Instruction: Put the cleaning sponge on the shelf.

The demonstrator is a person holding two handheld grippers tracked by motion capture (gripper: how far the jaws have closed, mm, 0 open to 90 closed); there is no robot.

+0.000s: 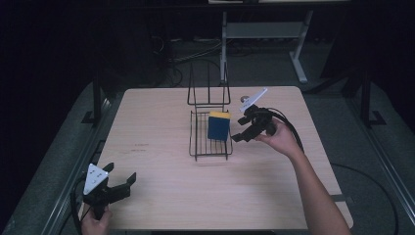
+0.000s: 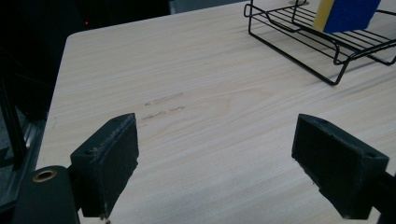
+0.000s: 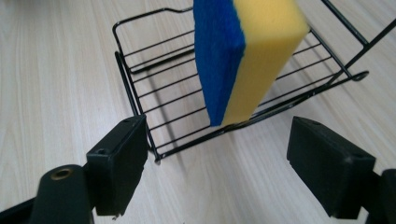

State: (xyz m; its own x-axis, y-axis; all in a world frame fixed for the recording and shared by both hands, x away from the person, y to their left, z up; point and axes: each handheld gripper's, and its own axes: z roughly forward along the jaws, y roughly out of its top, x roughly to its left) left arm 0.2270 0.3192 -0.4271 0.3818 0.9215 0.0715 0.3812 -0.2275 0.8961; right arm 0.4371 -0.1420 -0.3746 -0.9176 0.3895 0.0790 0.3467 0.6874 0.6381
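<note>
At the left of the high view, the left gripper (image 1: 119, 182) hangs over the near left corner of the wooden table (image 1: 156, 196), held from below by the person's left hand (image 1: 95, 224). Its jaws stand wide apart with nothing between them; in the left gripper view they frame only bare wood, and the black wire rack (image 2: 299, 35) lies well off toward the upper right. This gripper appears to have no part in the work at this point.

Toward the middle of the table sits the rack (image 1: 210, 134), a low wire tray with a tall wire back. The blue and yellow sponge (image 1: 219, 126) stands on edge inside it, on the right half of the tray, blue face toward the camera and yellow layer on top. In the right gripper view the sponge (image 3: 243, 56) rests with its lower end on the tray wires near the rim.

Just right of the rack, the right gripper (image 1: 240, 131) is held by the person's right hand (image 1: 281, 139) and points at the sponge. Its jaws are spread and empty, near the sponge but not touching it.

Judged from this, the sponge is already in the rack, and the right gripper is either just clear of it after a placement or about to take it; which cannot be told. If placing was the aim, only drawing the hand away seems to be left.
</note>
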